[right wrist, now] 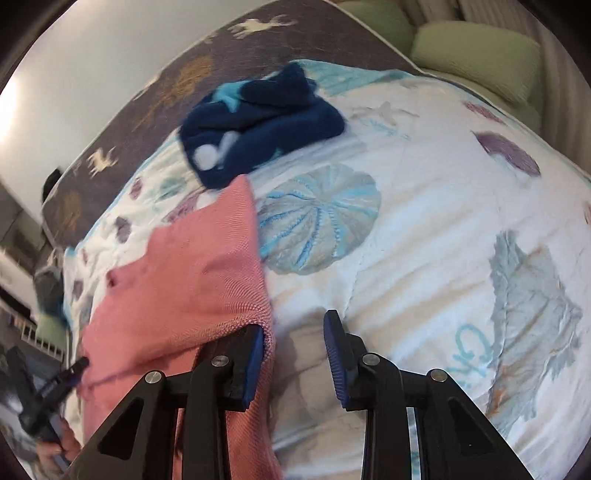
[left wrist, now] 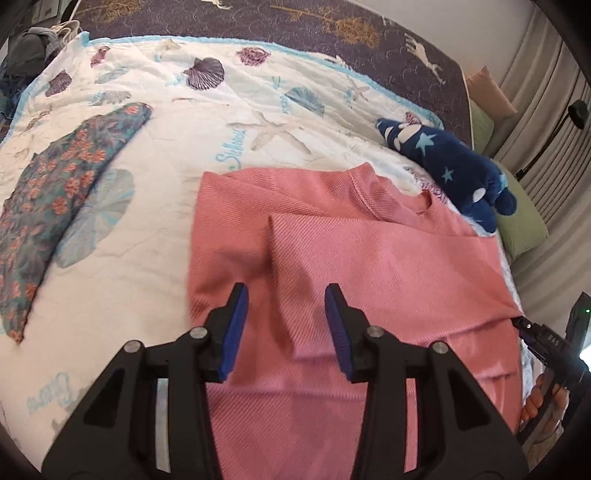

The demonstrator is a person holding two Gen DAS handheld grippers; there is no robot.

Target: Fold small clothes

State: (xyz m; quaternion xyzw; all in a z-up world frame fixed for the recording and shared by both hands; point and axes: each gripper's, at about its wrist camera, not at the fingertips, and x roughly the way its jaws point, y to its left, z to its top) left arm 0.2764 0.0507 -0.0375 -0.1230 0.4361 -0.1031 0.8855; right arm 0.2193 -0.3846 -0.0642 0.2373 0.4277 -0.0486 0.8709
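A pink knitted top (left wrist: 369,258) lies on the seashell quilt (left wrist: 147,288), neck opening toward the far right, with one flap folded across its front. My left gripper (left wrist: 286,325) hovers over its lower middle, jaws apart, with only flat cloth beneath them. In the right wrist view the top (right wrist: 192,288) reaches in from the left. Its edge drapes over the left finger (right wrist: 255,363) of my right gripper (right wrist: 295,360), and bare quilt (right wrist: 424,258) shows in the gap, so the pads do not clamp the cloth. The right gripper's tip (left wrist: 524,326) sits at the top's right corner.
A floral teal and orange garment (left wrist: 55,206) lies at the left. A navy star-print garment (left wrist: 443,158) (right wrist: 258,122) sits crumpled past the top. Green pillows (left wrist: 521,221) (right wrist: 476,55) line the bed's far side. A dark patterned bedcover (left wrist: 332,33) runs beyond the quilt.
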